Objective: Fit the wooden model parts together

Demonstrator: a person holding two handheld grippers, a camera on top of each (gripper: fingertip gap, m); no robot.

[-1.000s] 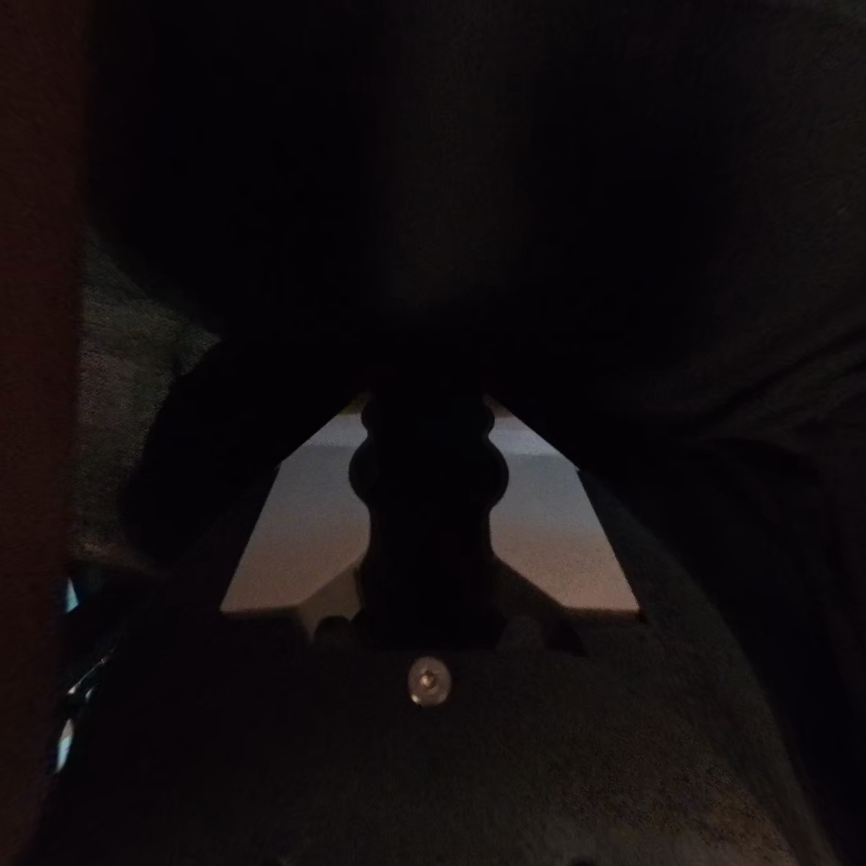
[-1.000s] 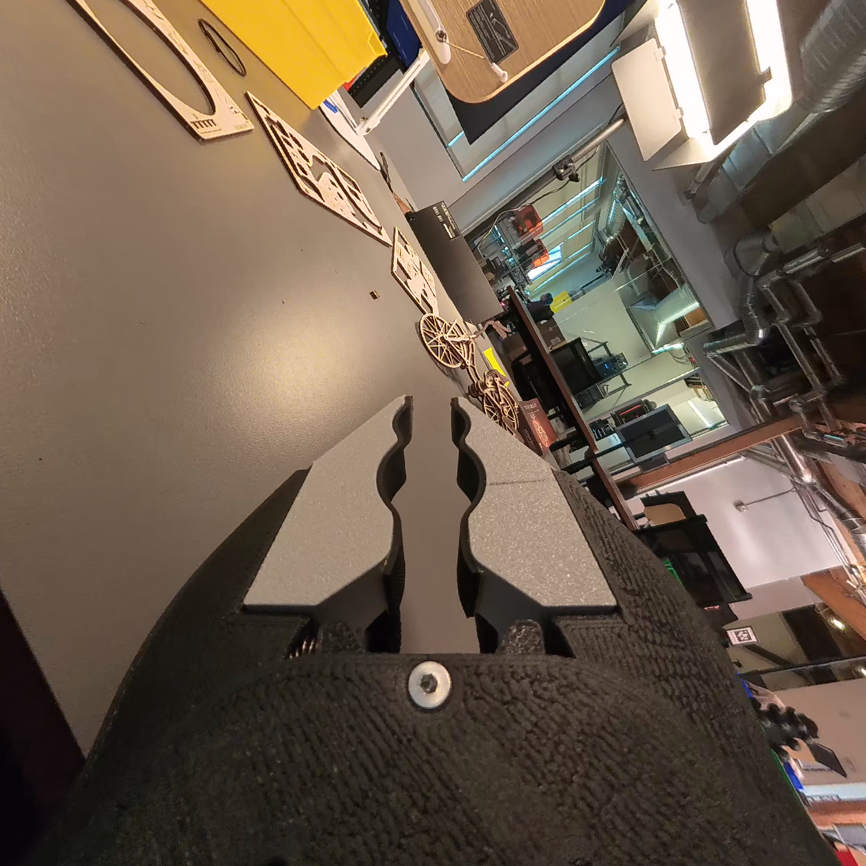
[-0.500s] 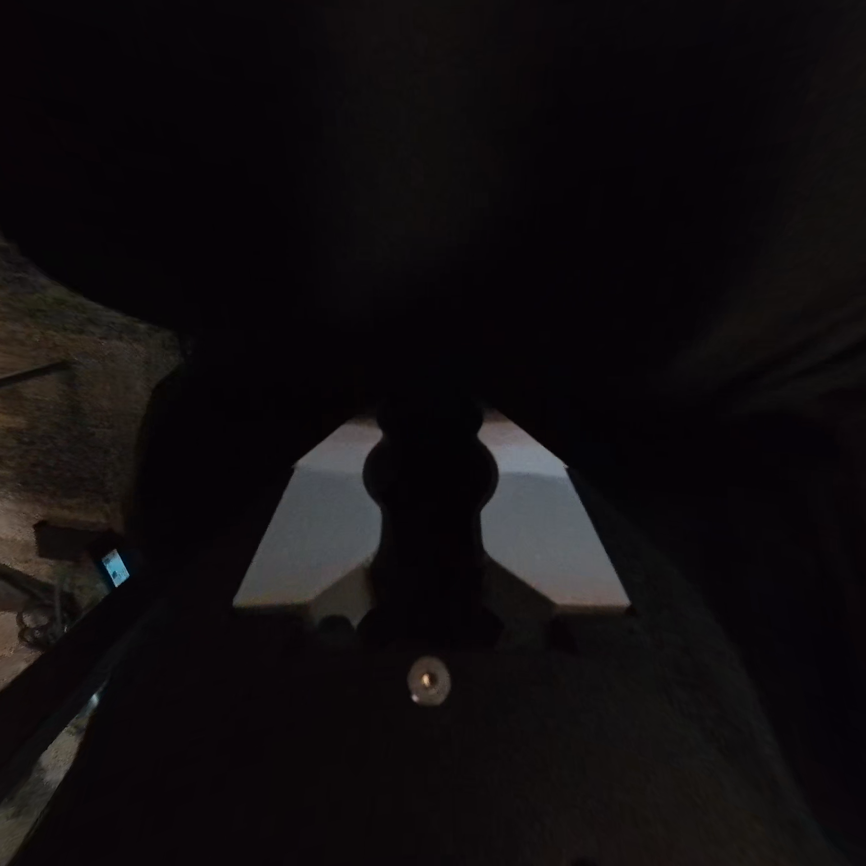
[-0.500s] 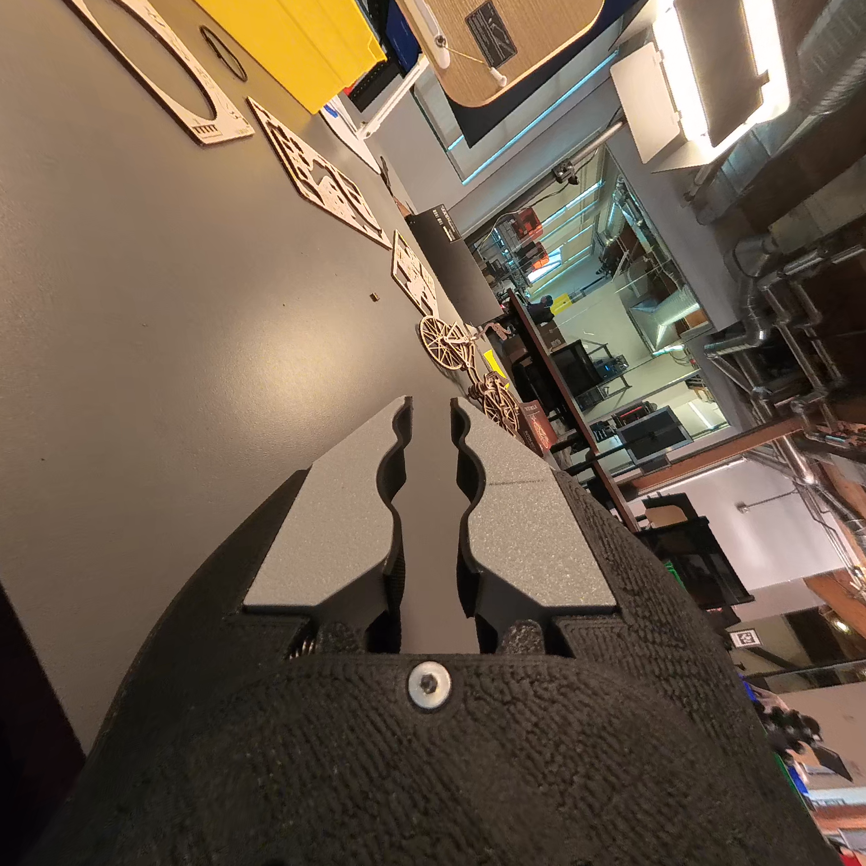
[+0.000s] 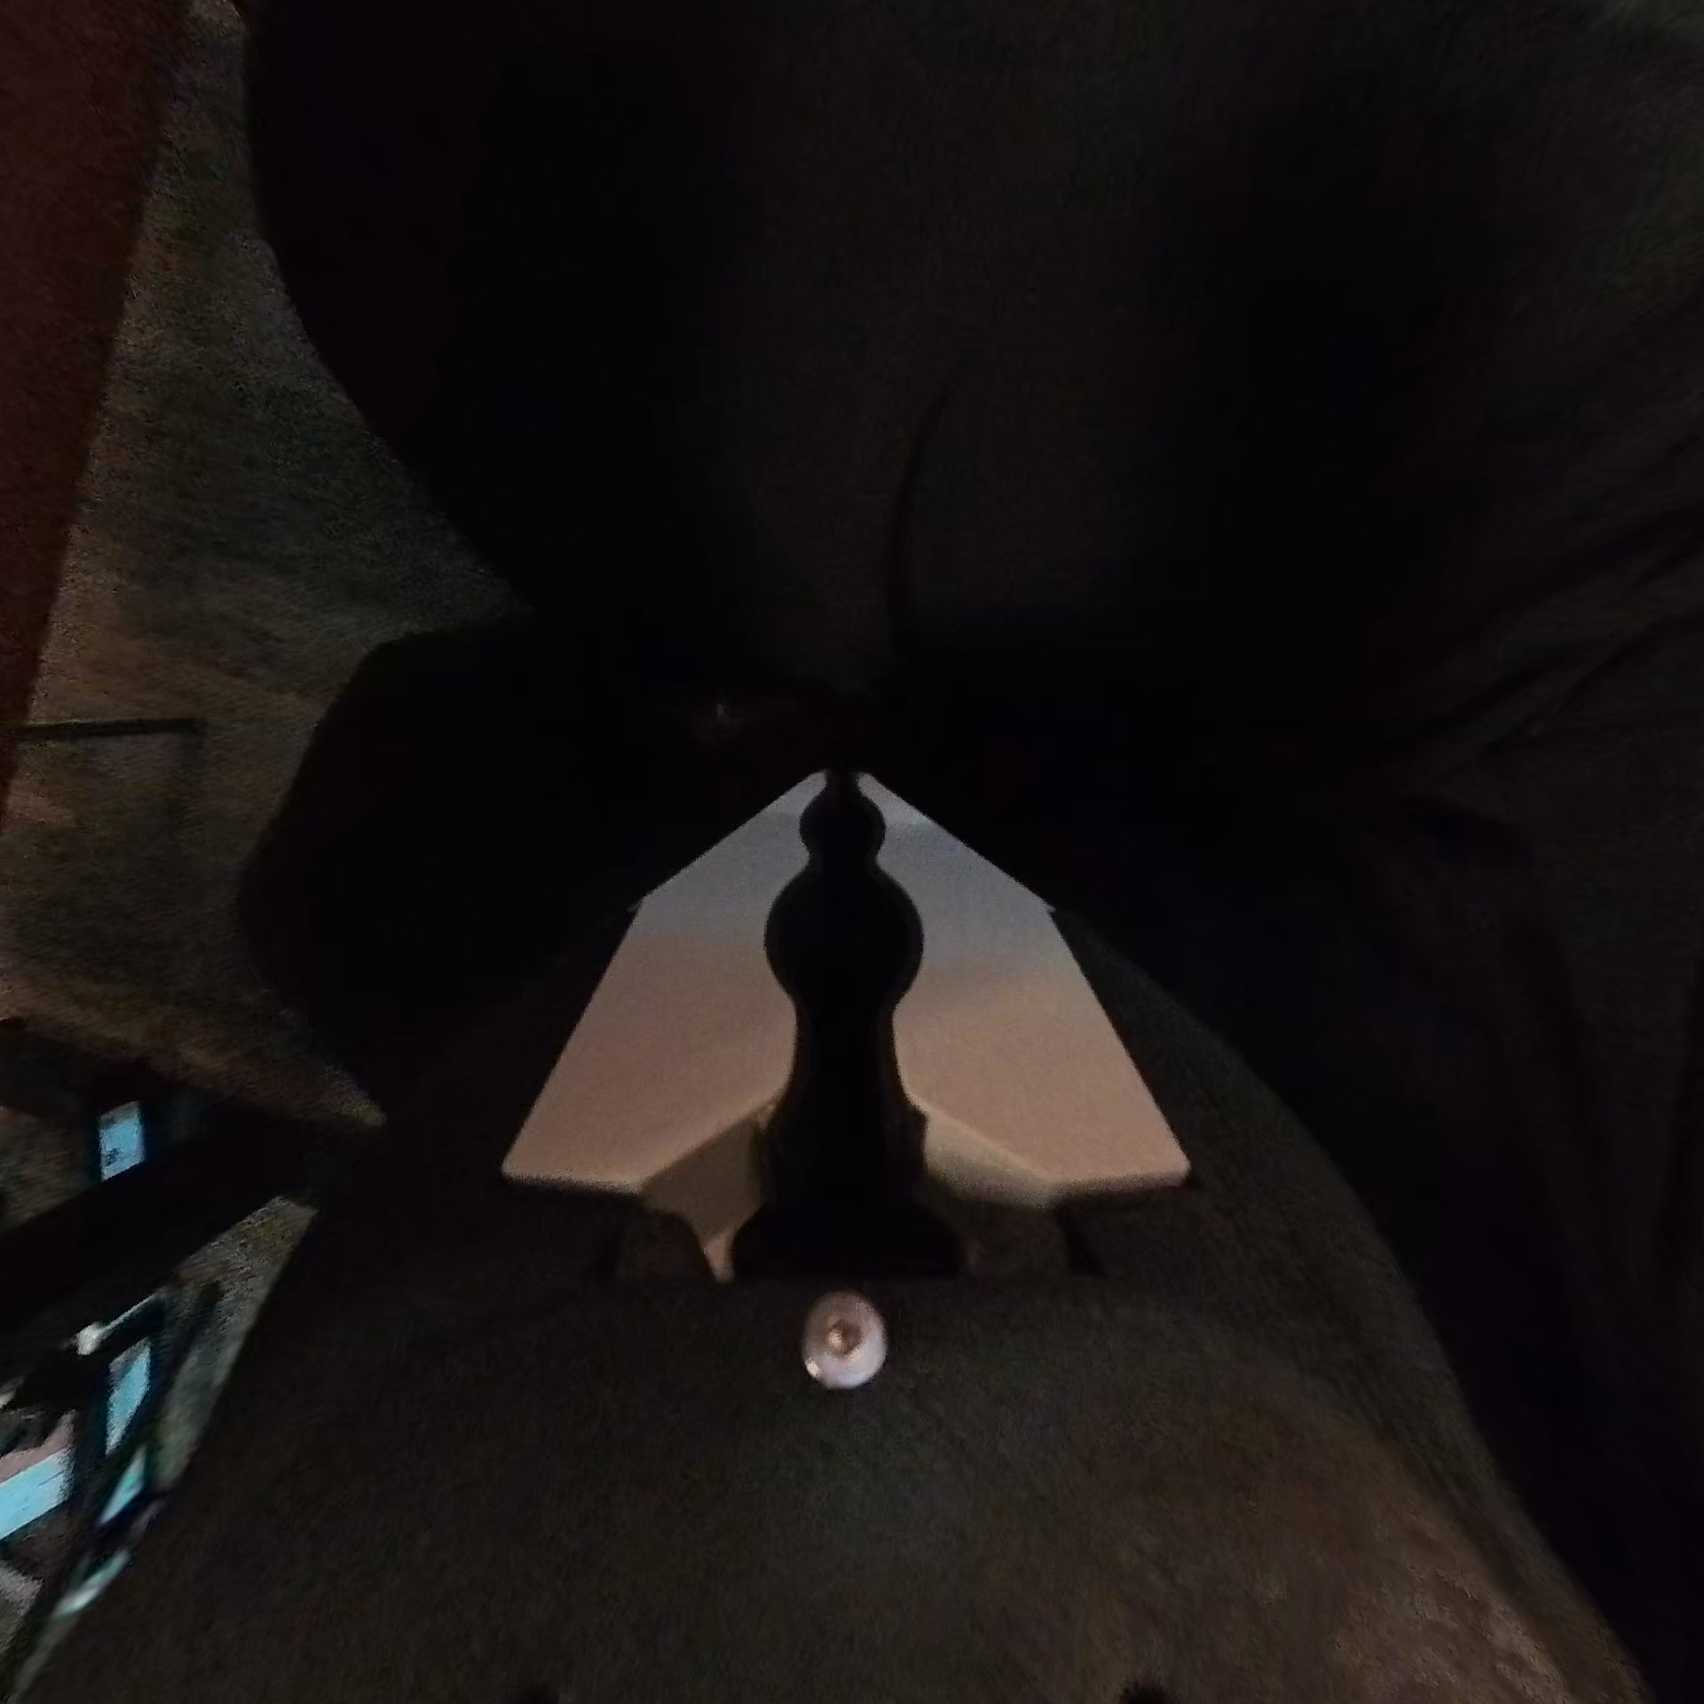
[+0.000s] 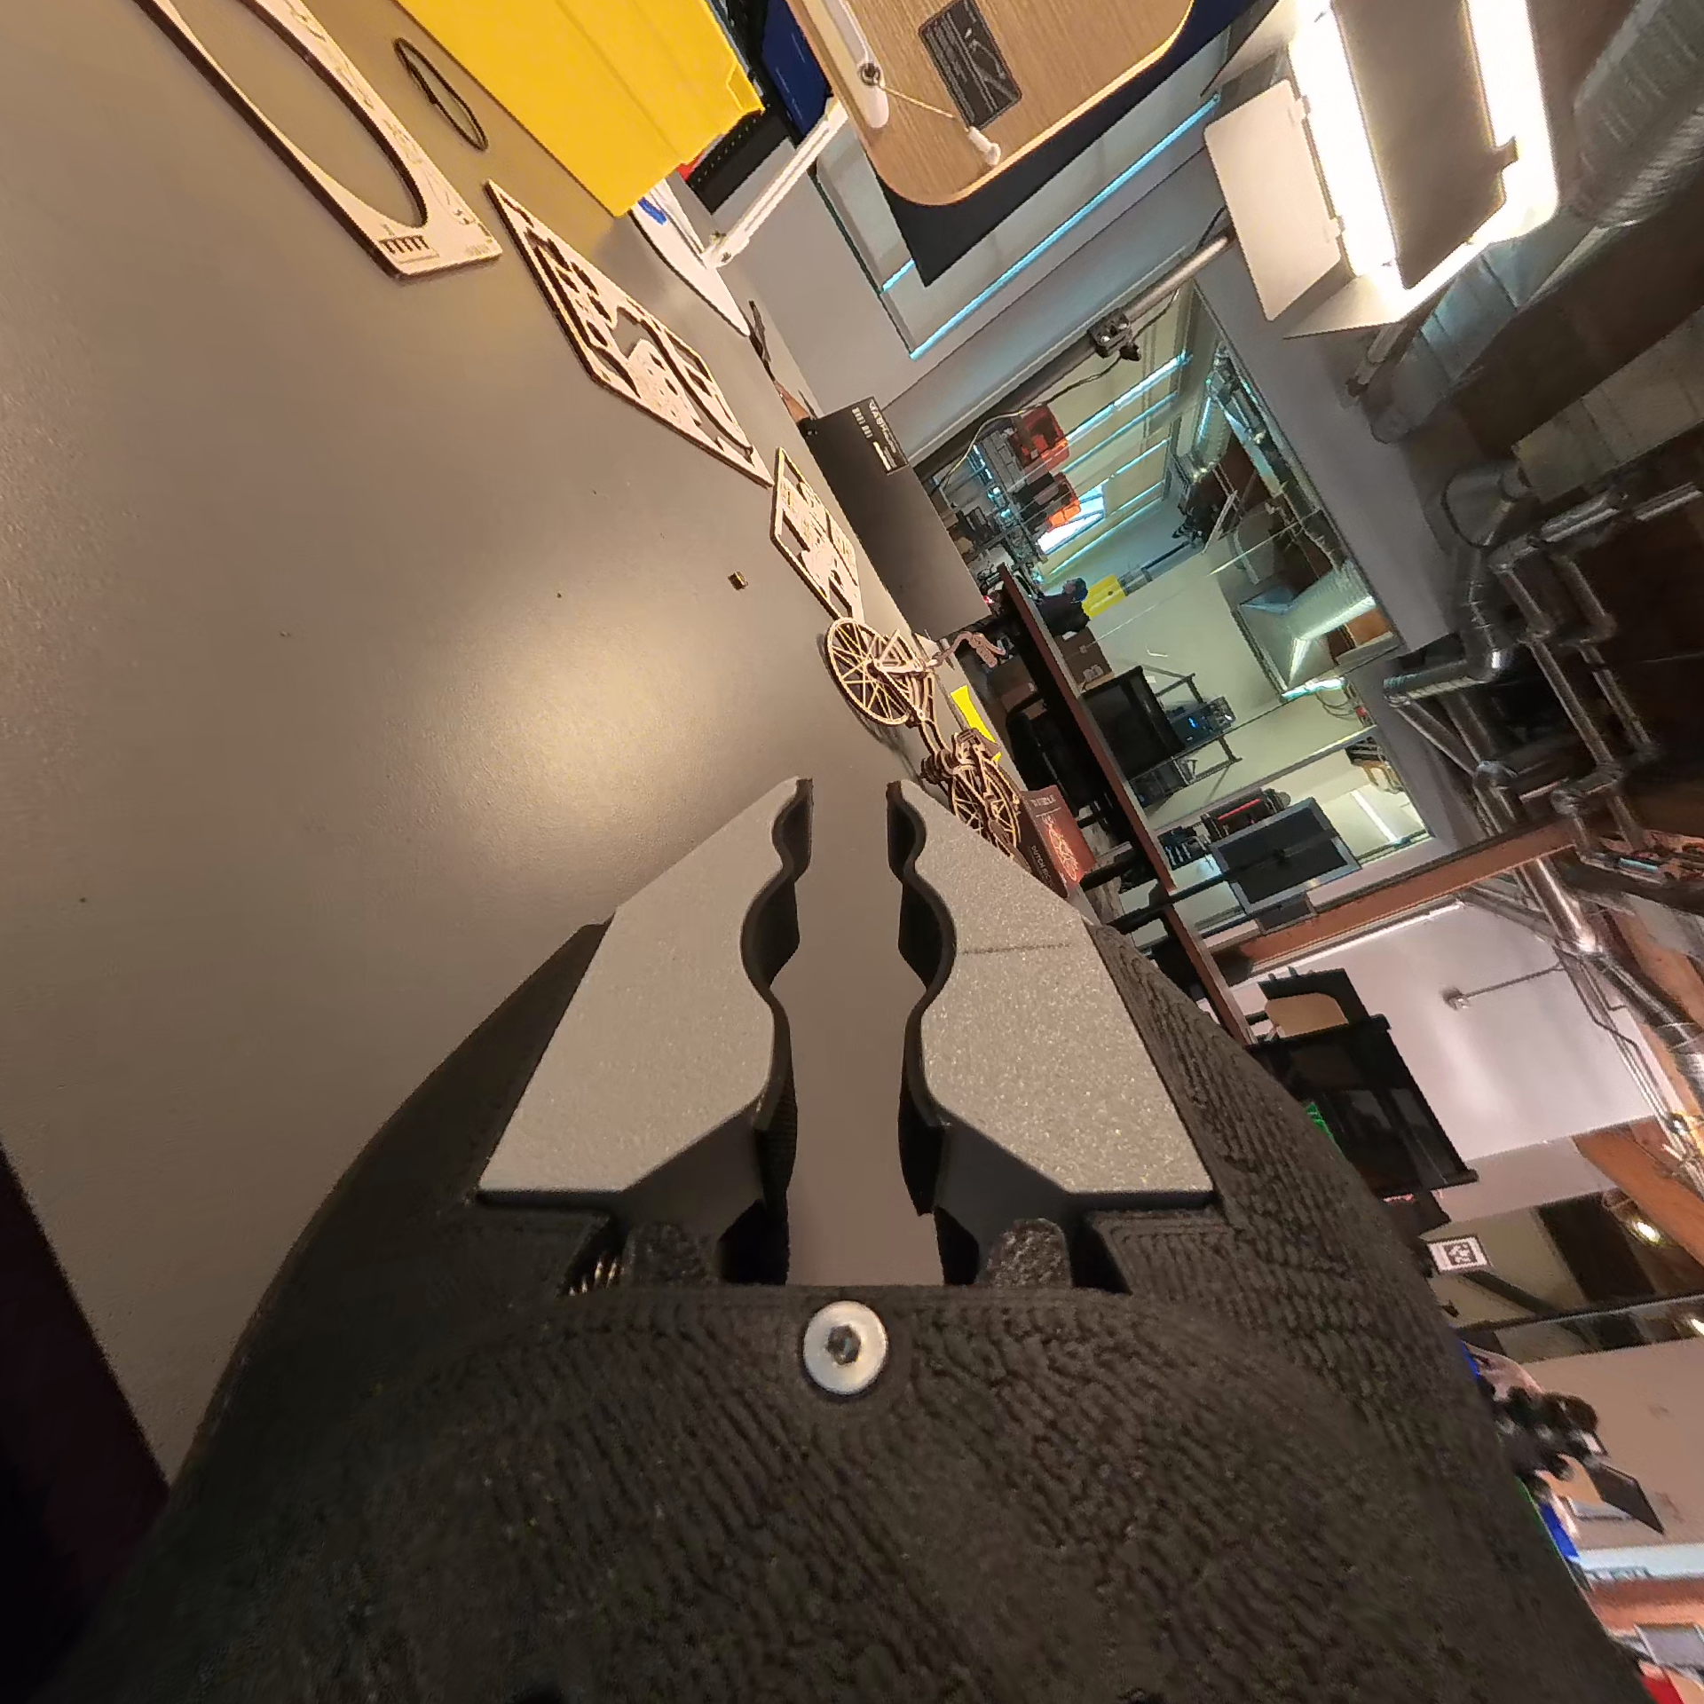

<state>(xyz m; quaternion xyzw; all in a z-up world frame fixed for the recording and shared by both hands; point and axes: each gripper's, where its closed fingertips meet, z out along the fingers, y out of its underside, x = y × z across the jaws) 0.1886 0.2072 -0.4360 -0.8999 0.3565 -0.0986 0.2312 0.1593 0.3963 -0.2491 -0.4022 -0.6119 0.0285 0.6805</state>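
My right gripper (image 6: 850, 798) lies tilted low over the grey table (image 6: 277, 645), open by a narrow gap and empty. Beyond its tips stands a wooden bicycle model (image 6: 881, 678), with another spoked wooden part (image 6: 982, 798) beside it. Flat wooden part sheets (image 6: 636, 350) lie farther along the table, one small (image 6: 816, 535) and one with a large round cut-out (image 6: 406, 212). My left gripper (image 5: 839, 779) is in a very dark view, its tips touching, nothing seen between them. Dark cloth (image 5: 1014, 369) fills that view; no wooden part shows there.
A yellow bin (image 6: 599, 83) stands at the table's far end. A tiny wooden bit (image 6: 735, 579) lies loose on the table. A dark printed box (image 6: 1051, 839) stands by the model near the table edge. A workshop room lies beyond. About 25 cm separates my left fingertips from my right.
My left gripper's fingers have come together from an open gap, and its view has shifted a little. The right gripper and the table scene have not moved.
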